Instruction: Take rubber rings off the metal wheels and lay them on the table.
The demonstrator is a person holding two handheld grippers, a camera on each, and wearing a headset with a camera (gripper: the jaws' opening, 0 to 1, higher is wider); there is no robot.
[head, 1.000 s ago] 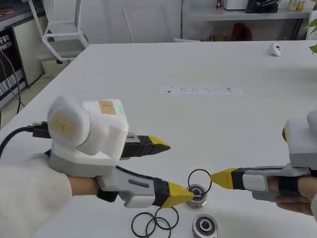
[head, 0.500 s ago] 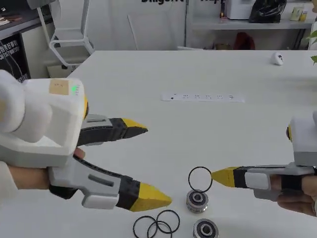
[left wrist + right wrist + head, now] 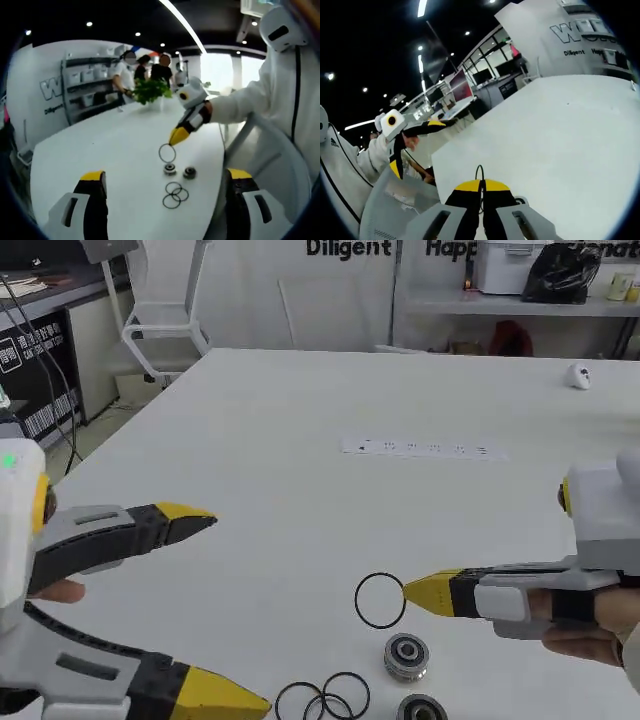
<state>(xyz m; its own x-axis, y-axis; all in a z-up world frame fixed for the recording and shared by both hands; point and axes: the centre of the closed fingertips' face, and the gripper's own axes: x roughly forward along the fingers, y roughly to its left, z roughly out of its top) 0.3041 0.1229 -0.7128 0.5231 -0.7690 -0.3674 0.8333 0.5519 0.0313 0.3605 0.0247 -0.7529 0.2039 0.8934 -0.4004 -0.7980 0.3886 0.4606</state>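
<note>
Risk first: losing the thin rubber ring (image 3: 380, 600) from the right gripper (image 3: 405, 592), pinching only a sliver of its rim between jaws pressed fully together, with any easing of the squeeze or a quick swing likely dropping it early and sending it rolling off-target. Also, judging by the layout, risking setting it down on the 2 metal wheels (image 3: 405, 655) sitting just below and slightly right of it, or tangling it with the 3 loose rings (image 3: 325, 698) overlapping one another on the table (image 3: 300, 470) beside those wheels. Hanging at the yellow tips, apparently clear of the tabletop, and facing the head view as a full open circle. Looking black, very thin, round and undistorted, probably limp enough to be flexing at a bump. Holding the left gripper (image 3: 228, 612) well apart to the left, jaws spread wide, carrying nothing. Not managing to tell, from these views, about any rubber left on either wheel.
</note>
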